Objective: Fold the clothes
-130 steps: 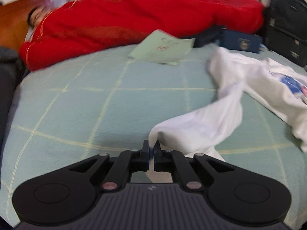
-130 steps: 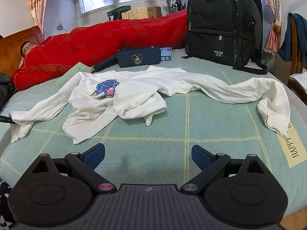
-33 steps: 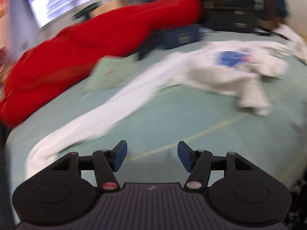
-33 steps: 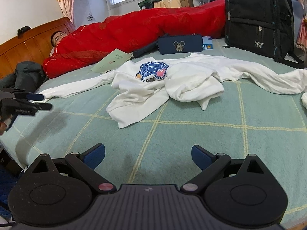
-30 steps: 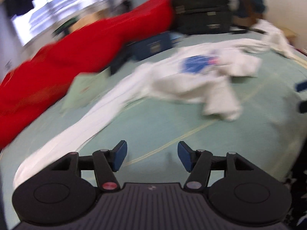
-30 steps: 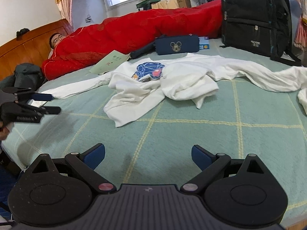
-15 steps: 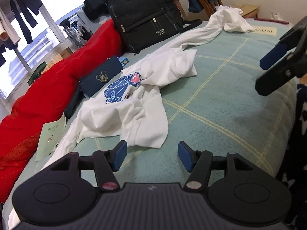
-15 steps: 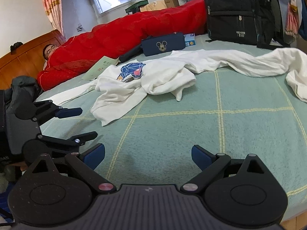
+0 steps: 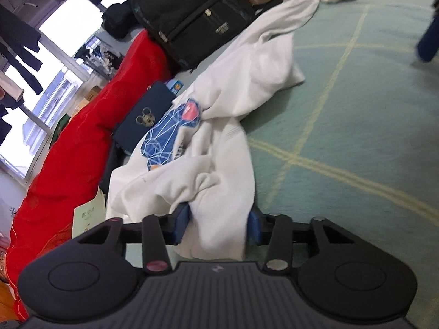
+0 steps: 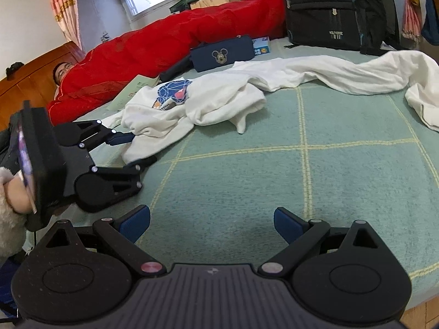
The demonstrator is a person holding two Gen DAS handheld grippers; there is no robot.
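A crumpled white long-sleeved shirt with a blue geometric print lies on the green checked bedspread. My left gripper sits at the shirt's near hem. Its jaws are closing, a fold of white cloth fills the gap between the blue pads, and a firm pinch does not show. From the right wrist view, the left gripper lies rolled on its side, straddling the shirt's edge. My right gripper hovers open over bare bedspread, nothing between its fingers.
A person lies under a red quilt along the bed's far side. A black backpack, a navy pouch and a green booklet sit behind the shirt. One long sleeve trails right. A hand holds the left gripper.
The left gripper swung from the stretched-out sleeve over to the shirt's hem, dropped, rolled sideways, and its jaws narrowed around the cloth. The right gripper drifted slightly lower.
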